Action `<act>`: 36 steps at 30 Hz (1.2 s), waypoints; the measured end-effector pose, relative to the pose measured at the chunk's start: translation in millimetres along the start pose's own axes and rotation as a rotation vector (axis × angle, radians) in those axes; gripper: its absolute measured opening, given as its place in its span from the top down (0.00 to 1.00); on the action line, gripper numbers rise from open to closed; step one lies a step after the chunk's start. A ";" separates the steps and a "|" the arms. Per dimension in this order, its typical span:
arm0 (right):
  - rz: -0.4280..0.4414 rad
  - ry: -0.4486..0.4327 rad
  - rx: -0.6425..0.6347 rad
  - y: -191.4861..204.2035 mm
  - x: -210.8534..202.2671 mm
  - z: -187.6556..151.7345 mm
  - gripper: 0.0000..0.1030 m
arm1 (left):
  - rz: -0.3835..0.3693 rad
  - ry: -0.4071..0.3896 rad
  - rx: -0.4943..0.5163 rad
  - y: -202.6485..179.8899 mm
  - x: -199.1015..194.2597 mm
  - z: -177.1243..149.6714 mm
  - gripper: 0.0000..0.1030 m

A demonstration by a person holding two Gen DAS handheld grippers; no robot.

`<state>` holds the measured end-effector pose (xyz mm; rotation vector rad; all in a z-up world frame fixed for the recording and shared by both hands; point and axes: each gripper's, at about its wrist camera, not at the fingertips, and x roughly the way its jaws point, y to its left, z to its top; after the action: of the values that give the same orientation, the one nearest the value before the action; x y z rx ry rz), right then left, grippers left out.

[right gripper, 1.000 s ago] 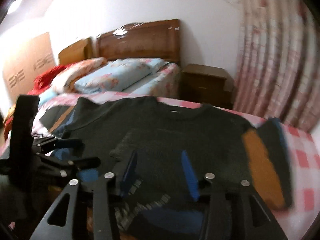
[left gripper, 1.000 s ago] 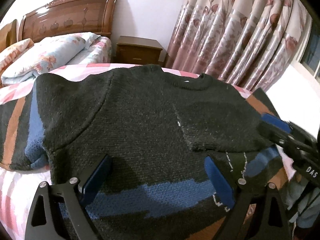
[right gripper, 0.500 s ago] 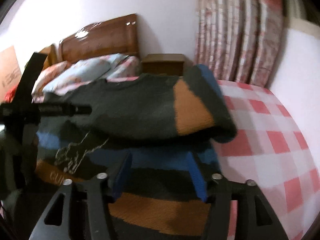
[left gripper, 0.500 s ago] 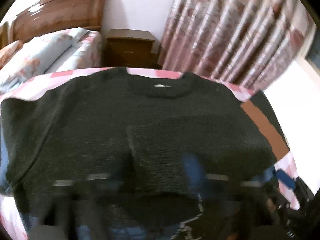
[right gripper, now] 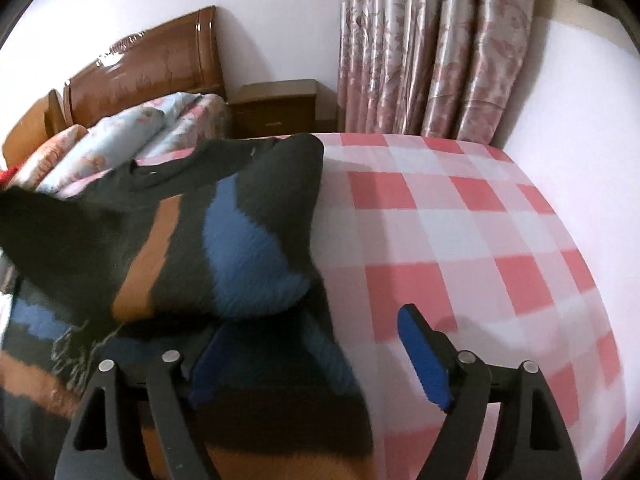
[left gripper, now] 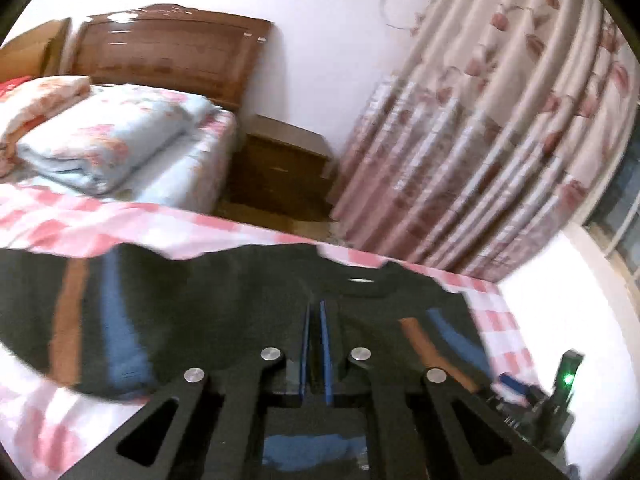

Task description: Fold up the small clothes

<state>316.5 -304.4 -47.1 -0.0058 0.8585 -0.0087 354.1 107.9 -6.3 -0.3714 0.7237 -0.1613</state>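
Two grippers are over one dark knit sweater [left gripper: 208, 312] with blue and orange stripes, spread on the pink-checked bedsheet [right gripper: 460, 216]. My left gripper [left gripper: 315, 332] shows its blue pads nearly together at the lower middle of its frame, low over the sweater's body just below the neckline; whether any knit is pinched in that thin gap I cannot tell. In the right wrist view, the right gripper [right gripper: 320, 364] stands wide apart at the bottom of the frame, one pad [right gripper: 424, 356] over bare sheet, the other at the garment's edge, gripping nothing. A striped sleeve [right gripper: 224, 240] lies doubled back over the body at centre left, which I judge is the first inward fold made so the sweater narrows. I would say the spread fingers straddle the side edge to take hold there for the next fold. Headboard [right gripper: 148, 68], folded quilt [left gripper: 108, 136], nightstand [right gripper: 276, 106] and curtains [left gripper: 500, 132] sit along the top of both views.
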 end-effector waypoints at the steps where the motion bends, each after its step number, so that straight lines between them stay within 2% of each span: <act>1: -0.013 -0.006 0.007 -1.2 4.3 -0.2 0.00 | 0.024 0.002 -0.017 9.9 -0.6 -4.8 0.95; 4: -0.048 0.015 0.072 -13.9 14.5 -2.8 0.00 | 0.081 0.031 -0.080 41.9 6.5 -23.8 0.96; 6: -0.031 0.009 0.096 -17.6 10.7 -3.9 0.00 | 0.091 0.068 -0.105 56.3 13.7 -37.7 0.96; 9: -0.032 0.007 0.066 -12.4 8.7 -5.0 0.00 | -0.013 0.116 -0.134 54.4 25.6 -45.9 0.95; 10: -0.035 0.005 0.048 -8.8 8.4 -5.1 0.00 | -0.023 0.136 -0.113 45.4 31.8 -47.6 0.94; 12: -0.041 0.009 0.036 -6.7 10.0 -4.5 0.00 | -0.010 0.174 -0.069 30.4 43.2 -50.7 0.74; 15: -0.031 0.009 0.047 -9.2 10.4 -4.9 0.00 | 0.055 0.216 -0.078 21.9 59.6 -58.4 0.73; 19: -0.017 0.011 0.054 -10.9 11.3 -5.1 0.00 | 0.093 0.150 -0.114 23.4 51.9 -67.4 0.73; 20: -0.013 0.015 0.049 -9.9 12.3 -4.9 0.00 | 0.116 0.141 -0.105 23.5 48.9 -68.4 0.73; 22: -0.016 0.022 0.042 -8.6 14.1 -4.9 0.00 | 0.210 0.114 -0.074 21.2 45.3 -71.0 0.73; 24: -0.017 0.019 0.040 -7.5 13.8 -5.1 0.00 | 0.233 0.126 -0.060 19.7 49.5 -72.7 0.71; 25: -0.016 0.019 0.041 -7.4 13.8 -5.3 0.00 | 0.226 0.139 -0.049 17.3 54.2 -73.5 0.68; 27: -0.017 0.020 0.043 -7.7 14.2 -5.3 0.00 | 0.214 0.147 0.001 8.3 56.5 -74.1 0.55; 28: -0.017 0.020 0.044 -7.7 14.2 -5.3 0.00 | 0.220 0.155 0.044 2.3 59.5 -74.5 0.55; 29: -0.018 0.020 0.044 -7.9 14.2 -5.1 0.00 | 0.234 0.158 0.083 -3.0 62.9 -74.9 0.58; 30: -0.018 0.019 0.045 -8.0 14.3 -5.1 0.00 | 0.218 0.155 0.104 -5.7 64.9 -75.1 0.80; 31: -0.020 0.018 0.048 -8.3 13.9 -5.2 0.00 | 0.152 0.172 0.084 -3.6 64.3 -74.0 0.89; 32: -0.022 0.016 0.049 -8.5 13.5 -5.3 0.00 | 0.121 0.184 0.054 -1.3 63.3 -72.1 0.90; 34: -0.023 0.007 0.057 -10.1 12.0 -5.4 0.00 | 0.091 0.144 0.020 3.3 51.3 -66.9 0.91; 36: -0.024 -0.003 0.075 -13.8 10.0 -5.8 0.00 | 0.106 0.103 -0.001 6.7 38.8 -63.5 0.91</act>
<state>318.5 -318.4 -58.3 0.0545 0.8544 -0.0638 340.3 86.1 -76.5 -0.3270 0.8430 -0.0799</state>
